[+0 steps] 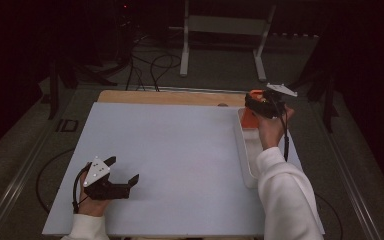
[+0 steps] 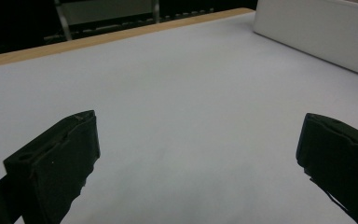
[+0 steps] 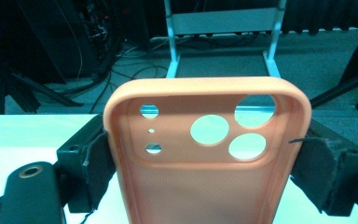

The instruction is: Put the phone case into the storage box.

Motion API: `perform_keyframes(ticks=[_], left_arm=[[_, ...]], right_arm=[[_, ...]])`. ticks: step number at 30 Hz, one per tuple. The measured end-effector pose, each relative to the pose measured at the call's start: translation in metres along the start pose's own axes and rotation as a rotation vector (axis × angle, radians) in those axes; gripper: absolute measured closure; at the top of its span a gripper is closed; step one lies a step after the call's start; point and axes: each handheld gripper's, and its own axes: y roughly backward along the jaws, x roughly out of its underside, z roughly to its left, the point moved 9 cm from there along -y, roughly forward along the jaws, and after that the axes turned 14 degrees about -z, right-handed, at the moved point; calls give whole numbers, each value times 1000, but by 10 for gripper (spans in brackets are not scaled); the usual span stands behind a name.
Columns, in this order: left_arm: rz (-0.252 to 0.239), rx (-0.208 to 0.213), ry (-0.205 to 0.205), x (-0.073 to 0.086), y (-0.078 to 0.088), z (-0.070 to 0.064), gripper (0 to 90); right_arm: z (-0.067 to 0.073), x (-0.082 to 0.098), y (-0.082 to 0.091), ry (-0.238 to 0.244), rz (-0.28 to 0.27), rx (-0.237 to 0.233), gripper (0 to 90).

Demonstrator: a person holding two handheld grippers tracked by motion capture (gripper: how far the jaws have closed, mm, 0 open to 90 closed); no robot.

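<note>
My right gripper (image 3: 205, 172) pinches an orange phone case (image 3: 207, 154); my left gripper (image 1: 122, 172) rests with jaws spread.

In the right gripper view, the case stands upright at frame centre, camera holes toward the top, a padded jaw pressed against each of its long edges. In the high view I hold it at upper right, above the far end of the white tray (image 1: 245, 162). My left gripper sits at lower left on the white table (image 1: 180, 145), holding nothing.
</note>
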Motion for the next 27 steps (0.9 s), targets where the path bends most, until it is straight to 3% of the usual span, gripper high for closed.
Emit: perform_keyframes(ticks=[27], left_arm=[[-3, 1, 0, 0, 1, -1, 0]], right_arm=[[3, 17, -5, 6, 27, 15, 157]])
